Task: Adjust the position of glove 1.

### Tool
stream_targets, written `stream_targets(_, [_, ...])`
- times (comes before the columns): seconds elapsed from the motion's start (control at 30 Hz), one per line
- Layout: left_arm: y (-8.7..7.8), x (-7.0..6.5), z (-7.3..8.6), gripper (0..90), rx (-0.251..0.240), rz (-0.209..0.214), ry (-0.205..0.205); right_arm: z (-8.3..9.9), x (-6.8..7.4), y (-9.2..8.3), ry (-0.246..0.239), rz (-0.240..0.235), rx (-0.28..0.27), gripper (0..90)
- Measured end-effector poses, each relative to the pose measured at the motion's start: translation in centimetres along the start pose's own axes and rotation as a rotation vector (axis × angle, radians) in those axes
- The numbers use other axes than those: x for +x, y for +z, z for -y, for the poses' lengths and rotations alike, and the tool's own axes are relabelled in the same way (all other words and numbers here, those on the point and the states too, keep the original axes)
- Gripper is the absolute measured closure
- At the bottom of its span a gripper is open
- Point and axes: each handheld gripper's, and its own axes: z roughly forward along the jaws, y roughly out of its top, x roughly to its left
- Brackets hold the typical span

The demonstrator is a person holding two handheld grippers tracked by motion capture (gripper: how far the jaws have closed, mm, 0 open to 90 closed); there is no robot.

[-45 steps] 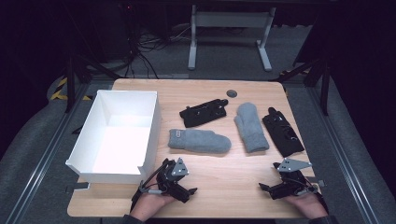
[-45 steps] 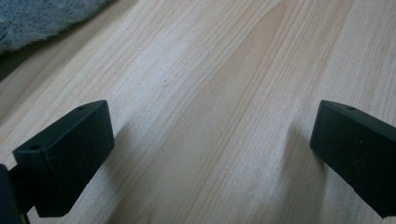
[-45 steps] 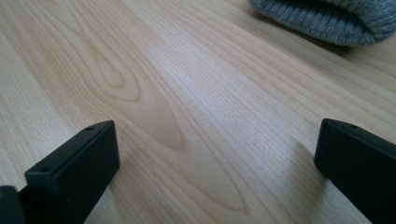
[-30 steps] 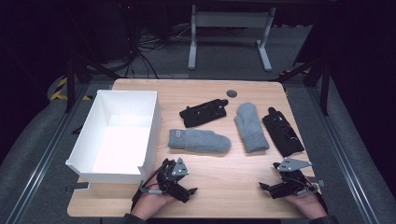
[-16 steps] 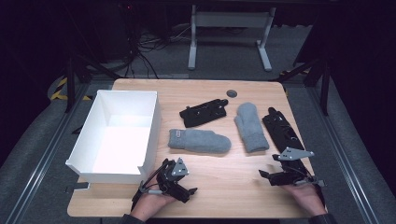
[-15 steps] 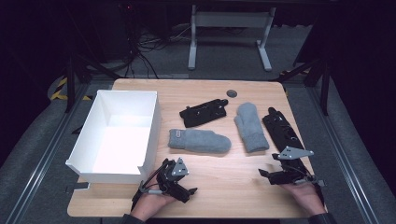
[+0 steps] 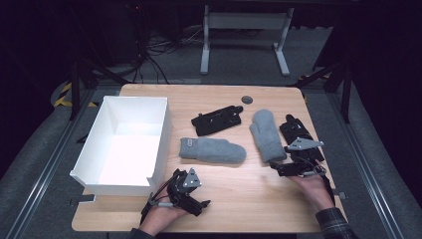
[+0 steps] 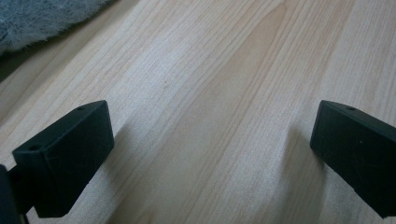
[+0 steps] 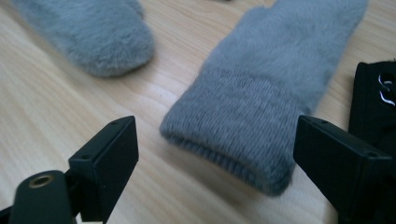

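Wood tabletop (image 7: 234, 199), dark room. R gripper (image 7: 278, 168) has moved fwd, fingers open, now at cuff of right grey mitten (image 7: 266, 134): pickup likely next. L gripper (image 7: 199, 206) idle near edge, fingers open. White box (image 7: 164, 134) left.

Box (image 7: 130, 142) left on the table (image 7: 239, 209); two mittens (image 7: 213, 150) centre; gloves (image 7: 218, 119) behind and right.

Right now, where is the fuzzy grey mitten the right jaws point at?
In the high view, the fuzzy grey mitten lies right of centre, between the other grey mitten and a black glove.
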Motion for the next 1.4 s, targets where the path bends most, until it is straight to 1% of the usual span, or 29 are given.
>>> stream_targets(0.07, [0.0, 0.0, 0.0, 0.0, 0.000, 0.000, 0.000, -0.2, -0.1, 0.2, 0.003, 0.005, -0.001, 14.8])
stream_targets(0.17, [0.0, 0.0, 0.0, 0.0, 0.000, 0.000, 0.000, -1.0, -0.4, 0.8, 0.021, 0.011, -0.018, 15.1])
stream_targets(0.2, [0.0, 0.0, 0.0, 0.0, 0.000, 0.000, 0.000, -1.5, -0.7, 1.3, 0.030, 0.012, -0.012, 15.1])
stream_targets(0.27, [0.0, 0.0, 0.0, 0.0, 0.000, 0.000, 0.002, -1.7, -0.8, 1.5, 0.029, 0.017, -0.012, 15.1])
stream_targets(0.37, [0.0, 0.0, 0.0, 0.0, 0.000, 0.000, 0.003, -2.3, -1.2, 2.4, 0.051, 0.021, -0.019, 15.3])
stream_targets(0.47, [0.0, 0.0, 0.0, 0.1, 0.000, 0.001, 0.001, -3.0, -1.7, 3.4, 0.063, 0.026, -0.011, 15.3])
stream_targets(0.57, [0.0, 0.0, 0.0, 0.0, 0.000, 0.000, 0.003, -3.2, -2.1, 4.2, 0.076, 0.032, -0.030, 17.0])
stream_targets(0.67, [0.0, 0.1, 0.0, 0.1, -0.003, 0.005, 0.003, -3.2, -2.5, 5.1, 0.085, 0.046, -0.015, 17.4])
stream_targets(0.73, [0.0, 0.1, 0.0, 0.1, -0.002, 0.005, 0.004, -3.4, -2.7, 5.7, 0.087, 0.055, -0.019, 19.4])
stream_targets(0.8, [0.0, 0.1, 0.0, 0.1, -0.001, 0.005, 0.006, -3.5, -2.7, 6.1, 0.087, 0.057, -0.021, 23.2])
stream_targets(0.87, [0.0, 0.0, 0.0, 0.2, -0.003, 0.003, 0.003, -3.5, -2.8, 6.5, 0.076, 0.060, 0.000, 28.0])
stream_targets(0.97, [0.0, 0.0, 0.0, 0.2, -0.004, 0.003, 0.001, -3.2, -3.0, 6.7, 0.095, 0.054, 0.009, 38.2])
stream_targets(1.0, [0.0, 0.0, 0.0, 0.2, -0.004, 0.003, 0.001, -3.2, -3.0, 6.7, 0.095, 0.054, 0.009, 38.2])
stream_targets(1.03, [0.0, 0.0, 0.0, 0.2, -0.004, 0.003, 0.002, -3.1, -3.1, 6.7, 0.101, 0.039, 0.008, 42.9])
stream_targets(1.07, [0.0, 0.0, 0.0, 0.2, -0.003, 0.001, 0.002, -3.0, -3.2, 6.6, 0.100, 0.030, 0.010, 50.9])
stream_targets(1.1, [0.0, 0.0, 0.1, 0.2, -0.003, 0.003, 0.001, -3.0, -3.4, 6.4, 0.088, 0.023, 0.007, 64.3])
stream_targets(1.17, [0.0, 0.0, 0.1, 0.2, -0.002, 0.002, 0.000, -2.9, -3.5, 6.2, 0.086, 0.015, 0.002, 74.4])
stream_targets(1.27, [0.0, 0.0, 0.0, 0.2, -0.004, 0.002, -0.001, -2.9, -3.6, 5.7, 0.077, 0.002, -0.013, 81.3])
stream_targets(1.33, [0.0, 0.0, 0.1, 0.2, -0.002, 0.001, -0.002, -2.9, -3.7, 5.6, 0.070, 0.003, -0.015, 82.3])
stream_targets(1.4, [0.0, 0.0, 0.1, 0.2, -0.002, 0.002, -0.003, -3.1, -3.7, 4.9, 0.063, -0.010, -0.024, 83.6])
